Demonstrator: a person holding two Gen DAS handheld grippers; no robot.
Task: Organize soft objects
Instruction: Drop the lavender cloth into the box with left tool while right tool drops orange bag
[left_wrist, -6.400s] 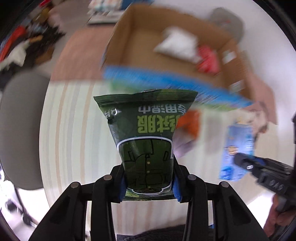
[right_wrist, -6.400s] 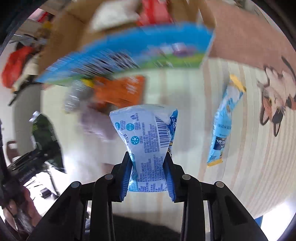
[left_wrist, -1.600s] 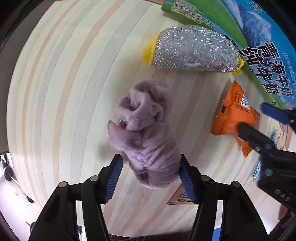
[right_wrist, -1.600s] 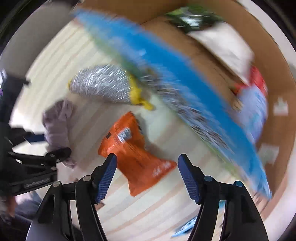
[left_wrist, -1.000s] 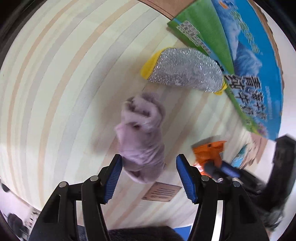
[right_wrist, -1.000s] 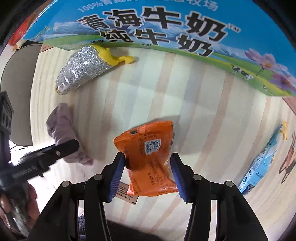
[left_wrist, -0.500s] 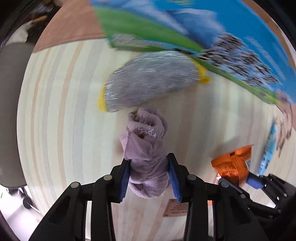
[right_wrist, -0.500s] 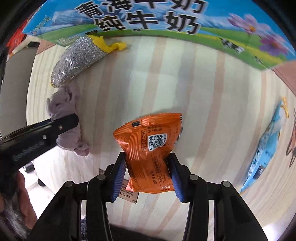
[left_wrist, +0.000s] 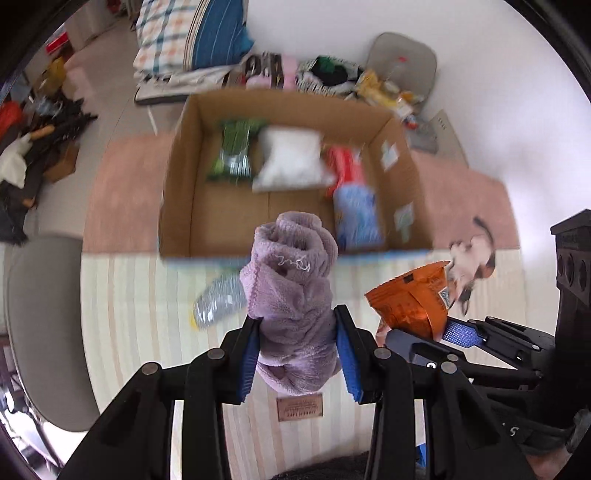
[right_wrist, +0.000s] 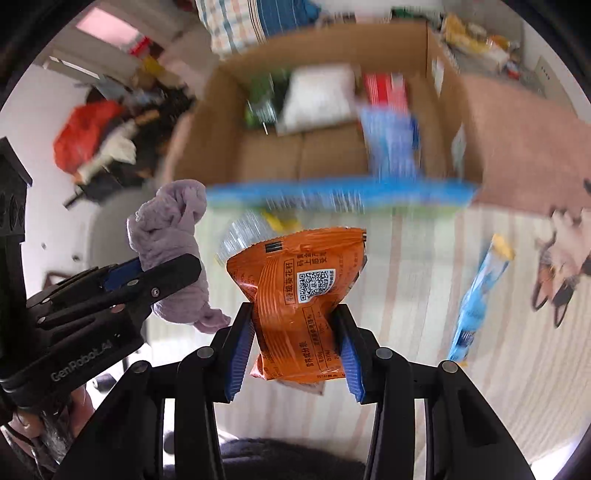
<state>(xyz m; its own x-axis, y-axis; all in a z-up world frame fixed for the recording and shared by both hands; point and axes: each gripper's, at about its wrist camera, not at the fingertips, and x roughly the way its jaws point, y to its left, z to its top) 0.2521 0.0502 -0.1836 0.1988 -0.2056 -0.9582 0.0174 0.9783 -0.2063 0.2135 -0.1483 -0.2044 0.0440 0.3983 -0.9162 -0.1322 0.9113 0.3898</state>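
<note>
My left gripper (left_wrist: 297, 350) is shut on a rolled purple towel (left_wrist: 291, 291) and holds it up above the striped mat, in front of the open cardboard box (left_wrist: 177, 184). My right gripper (right_wrist: 295, 347) is shut on an orange snack packet (right_wrist: 299, 295) and holds it up beside the left one. The packet (left_wrist: 413, 299) shows at the right in the left wrist view, and the towel (right_wrist: 170, 240) at the left in the right wrist view. The box (right_wrist: 325, 155) holds a green packet (left_wrist: 234, 151), a white bag (left_wrist: 291, 158), a red pack (left_wrist: 345, 164) and a blue packet (left_wrist: 356, 216).
A silver glitter pouch (left_wrist: 218, 299) lies on the striped mat (left_wrist: 140, 314) near the box's front wall. A long blue snack stick (right_wrist: 476, 295) lies on the mat at the right. A grey chair (left_wrist: 40, 325) stands at the left. Clutter and bedding lie behind the box.
Both grippers have lifted off the mat with the towel and the orange packet and now face the open box. Earlier, the left held a green packet and the right a blue one.
</note>
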